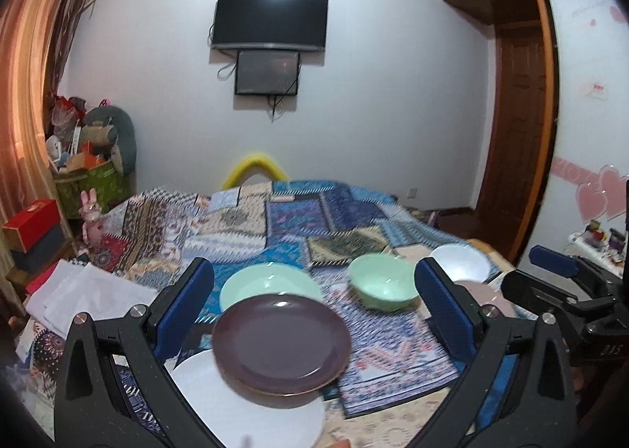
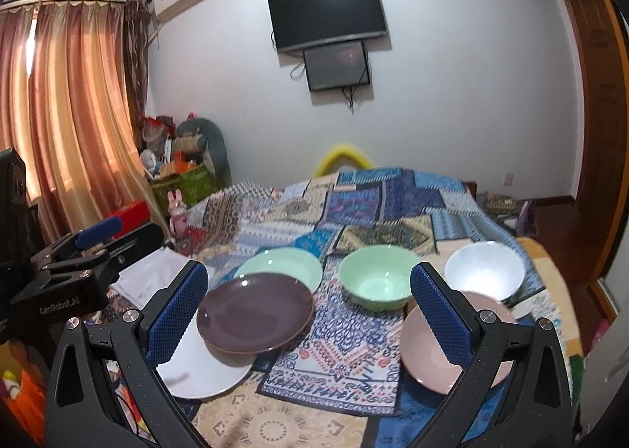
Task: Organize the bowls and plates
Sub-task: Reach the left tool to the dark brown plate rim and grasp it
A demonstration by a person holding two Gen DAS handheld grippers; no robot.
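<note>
A dark purple plate (image 1: 281, 341) (image 2: 255, 312) lies partly over a white plate (image 1: 243, 408) (image 2: 204, 373) at the near left of the bed. Behind them is a mint plate (image 1: 267, 282) (image 2: 281, 265). Further right stand a mint bowl (image 1: 383, 286) (image 2: 377, 281) and a white bowl (image 1: 460, 261) (image 2: 485, 269), with a pink plate (image 1: 487, 294) (image 2: 428, 353) in front of the white bowl. My left gripper (image 1: 314, 267) is open above the purple plate and holds nothing. My right gripper (image 2: 310, 269) is open too, its right finger over the pink plate.
The dishes rest on a patterned mat (image 2: 338, 349) over a patchwork bedspread (image 1: 275, 220). Folded white cloth (image 1: 90, 298) lies at the left. Boxes and bags (image 1: 78, 165) crowd the left corner. A wooden door (image 1: 519, 157) and a wardrobe stand at the right.
</note>
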